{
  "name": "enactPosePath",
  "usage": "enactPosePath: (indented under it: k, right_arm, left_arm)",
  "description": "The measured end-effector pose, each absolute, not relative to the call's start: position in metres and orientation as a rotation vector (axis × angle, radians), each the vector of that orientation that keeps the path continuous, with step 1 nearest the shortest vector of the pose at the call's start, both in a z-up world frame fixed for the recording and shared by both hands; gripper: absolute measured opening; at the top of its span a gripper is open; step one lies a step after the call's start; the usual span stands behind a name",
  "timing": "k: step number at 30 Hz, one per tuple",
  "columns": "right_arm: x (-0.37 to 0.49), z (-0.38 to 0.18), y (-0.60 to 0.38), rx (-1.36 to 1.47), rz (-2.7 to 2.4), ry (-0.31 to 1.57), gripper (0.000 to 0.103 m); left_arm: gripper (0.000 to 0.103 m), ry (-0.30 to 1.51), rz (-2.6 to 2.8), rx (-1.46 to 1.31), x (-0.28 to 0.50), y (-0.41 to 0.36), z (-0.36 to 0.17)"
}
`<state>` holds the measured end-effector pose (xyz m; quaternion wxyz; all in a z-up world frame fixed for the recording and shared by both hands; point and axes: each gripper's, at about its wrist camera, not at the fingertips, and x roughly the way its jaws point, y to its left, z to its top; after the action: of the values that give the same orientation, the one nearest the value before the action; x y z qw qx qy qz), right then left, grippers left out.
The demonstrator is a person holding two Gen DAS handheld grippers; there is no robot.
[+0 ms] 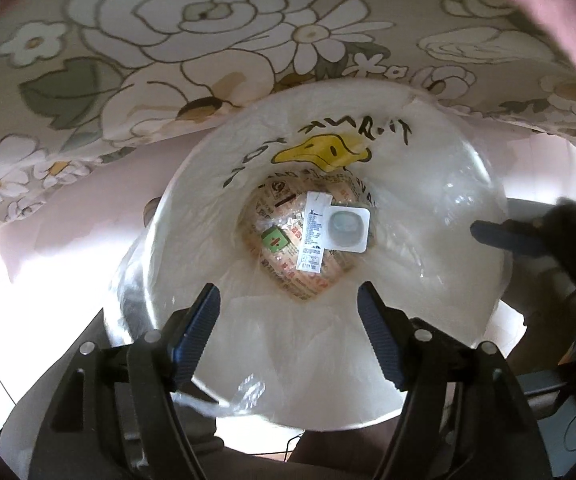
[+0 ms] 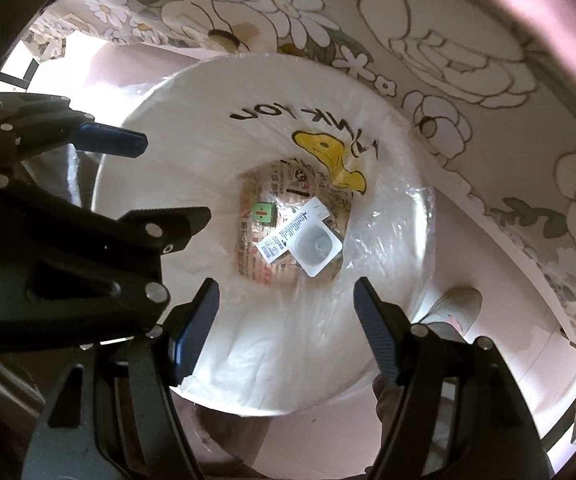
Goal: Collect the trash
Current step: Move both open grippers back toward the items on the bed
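Observation:
A white round trash bin point(image 1: 428, 184) lined with a clear plastic bag stands below both grippers. At its bottom lie a white plastic blister tray point(image 1: 347, 228), a white printed label point(image 1: 312, 240) and a printed paper wrapper point(image 1: 284, 256) with a green square. The same bin point(image 2: 176, 128), tray point(image 2: 317, 249) and label point(image 2: 280, 240) show in the right wrist view. My left gripper point(image 1: 288, 308) is open and empty above the bin's near rim. My right gripper point(image 2: 286, 304) is open and empty above the bin too. The left gripper's fingers point(image 2: 112, 141) reach in from the left.
A floral bedcover point(image 1: 168, 60) with a pink sheet point(image 1: 88, 200) under it hangs over the bin's far side. The bag carries a yellow duck print point(image 1: 324, 152) and black lettering. The right gripper's finger point(image 1: 500, 236) shows at the right edge of the left wrist view.

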<state>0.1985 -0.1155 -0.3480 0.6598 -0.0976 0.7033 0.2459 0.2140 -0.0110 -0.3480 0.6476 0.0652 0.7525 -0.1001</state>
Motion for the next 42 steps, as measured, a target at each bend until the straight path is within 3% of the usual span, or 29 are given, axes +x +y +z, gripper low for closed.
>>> enactPosePath:
  k: [12, 21, 33, 42]
  right_arm:
    - [0.175, -0.285, -0.125, -0.241, 0.56, 1.461, 0.07]
    - [0.174, -0.209, -0.15, -0.255, 0.527, 1.319, 0.07]
    - [0.205, -0.061, -0.19, -0.262, 0.442, 1.044, 0.07]
    - [0.244, 0.009, -0.206, -0.303, 0.372, 0.894, 0.073]
  left_arm:
    - [0.073, 1.62, -0.25, 0.143, 0.179, -0.011, -0.281]
    - [0.073, 1.46, -0.298, 0.134, 0.172, -0.025, -0.185]
    - [0.081, 1.208, -0.268, 0.136, 0.221, -0.033, -0.052]
    - [0.086, 1.129, -0.218, 0.113, 0.278, -0.037, 0.0]
